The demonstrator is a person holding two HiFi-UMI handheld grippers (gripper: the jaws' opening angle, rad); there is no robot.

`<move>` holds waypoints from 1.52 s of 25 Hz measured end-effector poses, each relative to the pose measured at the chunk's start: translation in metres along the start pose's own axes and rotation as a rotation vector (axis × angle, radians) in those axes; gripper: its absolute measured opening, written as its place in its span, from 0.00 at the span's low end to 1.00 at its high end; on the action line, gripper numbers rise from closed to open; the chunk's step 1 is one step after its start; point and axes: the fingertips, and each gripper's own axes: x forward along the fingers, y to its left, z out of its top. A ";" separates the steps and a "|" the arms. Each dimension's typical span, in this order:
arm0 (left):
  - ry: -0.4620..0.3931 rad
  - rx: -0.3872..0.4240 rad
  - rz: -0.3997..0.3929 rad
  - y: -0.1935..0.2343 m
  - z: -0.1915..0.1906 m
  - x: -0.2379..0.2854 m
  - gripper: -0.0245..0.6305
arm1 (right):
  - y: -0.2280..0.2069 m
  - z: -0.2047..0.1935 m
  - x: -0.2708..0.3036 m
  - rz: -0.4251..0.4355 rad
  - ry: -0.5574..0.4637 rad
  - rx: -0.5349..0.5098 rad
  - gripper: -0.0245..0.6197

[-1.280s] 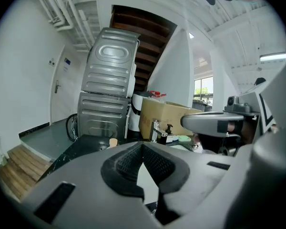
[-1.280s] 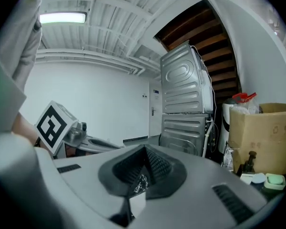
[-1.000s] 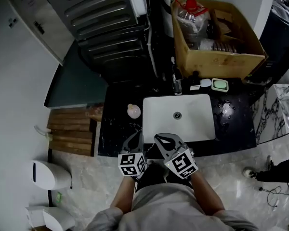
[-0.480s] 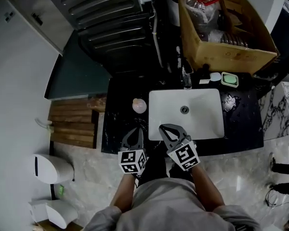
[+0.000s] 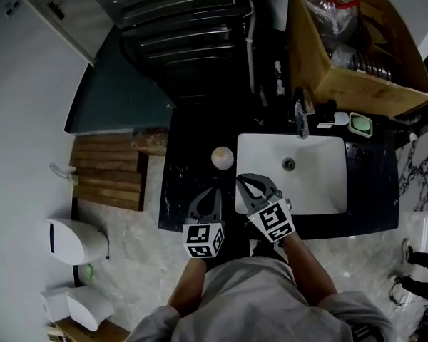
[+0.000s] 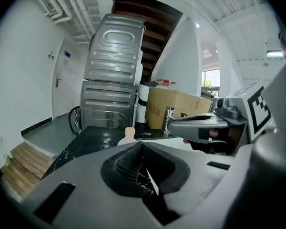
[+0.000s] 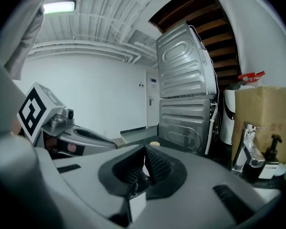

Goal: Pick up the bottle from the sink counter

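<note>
The bottle point(image 5: 222, 157), small and pale pink with a light cap, stands upright on the black sink counter point(image 5: 189, 184), left of the white basin point(image 5: 321, 184). My left gripper point(image 5: 209, 193) is shut and empty over the counter's front edge, a short way in front of the bottle. Beside it, my right gripper point(image 5: 247, 182) is shut and empty at the basin's front left corner. In the left gripper view the bottle point(image 6: 129, 133) shows just beyond the closed tips of the left gripper point(image 6: 142, 145). Only the cap of the bottle point(image 7: 154, 143) shows past the right gripper point(image 7: 144, 150).
A faucet point(image 5: 300, 120), a soap dish point(image 5: 360, 124) and a pump dispenser point(image 7: 275, 149) line the back of the counter. Behind stands a cardboard box point(image 5: 342, 77) holding a jug. A stacked metal appliance point(image 5: 192, 41) rises at the back left. Wooden steps point(image 5: 107, 173) lie left.
The head view has shifted, so the counter sits further right and nearer. Both grippers have come forward over the counter's front edge, closer to the bottle. Both have stayed shut.
</note>
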 end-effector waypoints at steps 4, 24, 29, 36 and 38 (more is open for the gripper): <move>0.012 -0.024 -0.006 0.016 -0.004 0.005 0.06 | 0.000 -0.004 0.025 0.021 0.019 0.003 0.05; 0.071 -0.030 -0.073 0.067 -0.016 0.050 0.06 | -0.021 -0.011 0.094 -0.034 -0.021 0.078 0.28; 0.070 -0.039 -0.081 0.079 -0.015 0.058 0.06 | -0.022 -0.016 0.107 -0.040 -0.018 0.084 0.33; 0.083 -0.041 -0.098 0.088 -0.015 0.071 0.06 | -0.025 -0.018 0.119 -0.052 0.000 0.083 0.33; 0.087 -0.044 -0.100 0.092 -0.015 0.074 0.06 | -0.025 -0.019 0.122 -0.057 0.006 0.083 0.33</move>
